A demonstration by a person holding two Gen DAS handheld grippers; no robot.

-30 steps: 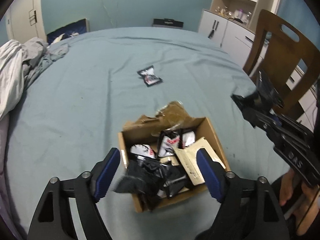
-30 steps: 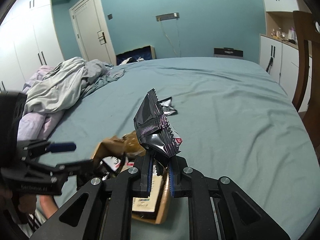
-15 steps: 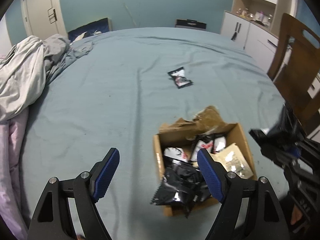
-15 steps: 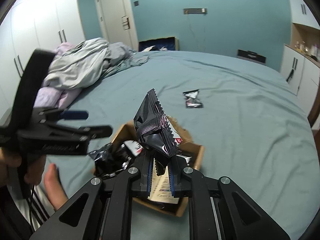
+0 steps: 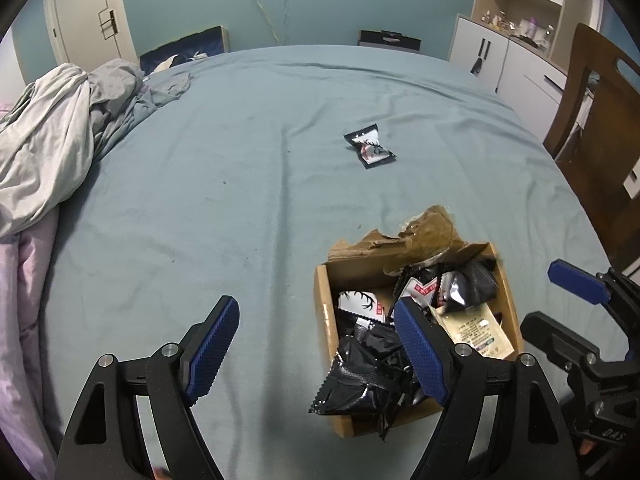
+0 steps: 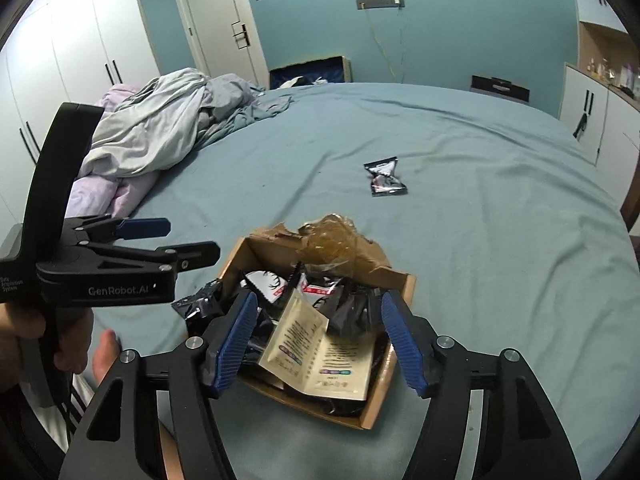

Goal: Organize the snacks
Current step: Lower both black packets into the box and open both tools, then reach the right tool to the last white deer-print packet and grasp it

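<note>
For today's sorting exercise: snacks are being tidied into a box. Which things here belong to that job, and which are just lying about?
Part of the job:
cardboard box
snack packets in the box
loose packet on the bed

Just lying about:
crumpled bedding
wooden chair
cupboards
door

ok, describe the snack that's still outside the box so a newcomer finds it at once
Start at the blue-green bed, then the torn cardboard box near its front edge. Beyond the box, alone on bare sheet, lies a black and white snack packet; every other packet sits piled in the box.

Chair (image 5: 596, 128) — cut off rightward
</note>
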